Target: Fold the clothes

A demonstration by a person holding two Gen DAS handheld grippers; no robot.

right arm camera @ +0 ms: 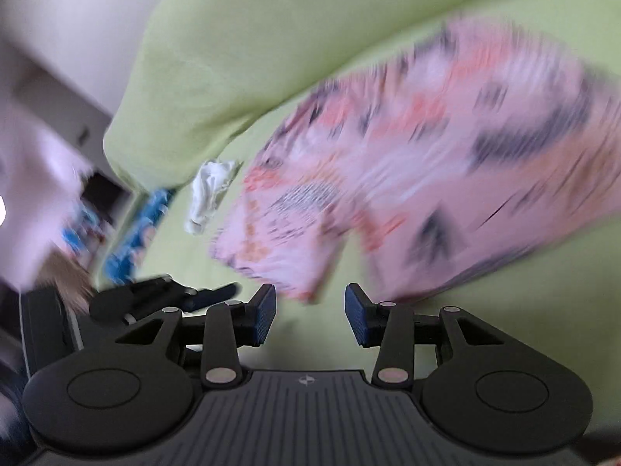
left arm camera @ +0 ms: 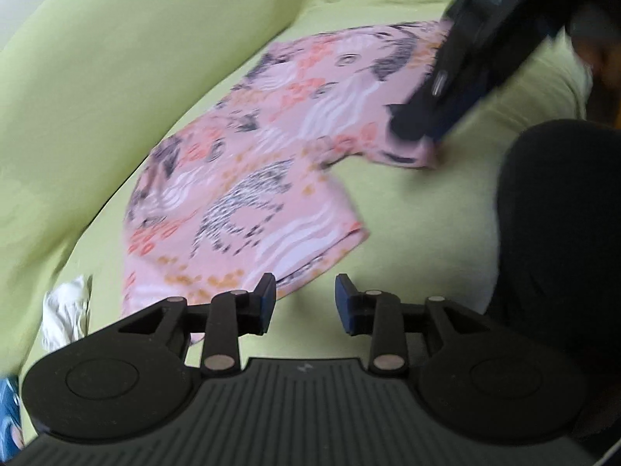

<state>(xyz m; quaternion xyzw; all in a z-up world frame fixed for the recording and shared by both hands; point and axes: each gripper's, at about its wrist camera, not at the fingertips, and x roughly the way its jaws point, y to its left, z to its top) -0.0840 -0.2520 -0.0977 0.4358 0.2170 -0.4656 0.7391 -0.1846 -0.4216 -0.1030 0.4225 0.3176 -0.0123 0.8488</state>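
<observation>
Pink printed cloth (left arm camera: 248,178), a thin patterned garment with grey and orange motifs, lies spread across the lime-green sofa seat (left arm camera: 407,233), running up toward the back cushion (left arm camera: 97,77). My left gripper (left arm camera: 306,303) has its jaws parted with nothing between them, just off the garment's near edge. My right gripper (right arm camera: 310,310) is likewise parted and empty; from the left view its tip sits close over the garment's far corner, though blur hides any contact. I judge the fabric light, limp and prone to bunching, so I'd pinch it at hems or corners, both at once, keeping it taut. A crumpled white cloth (right arm camera: 211,194) lies near the seat's edge.
</observation>
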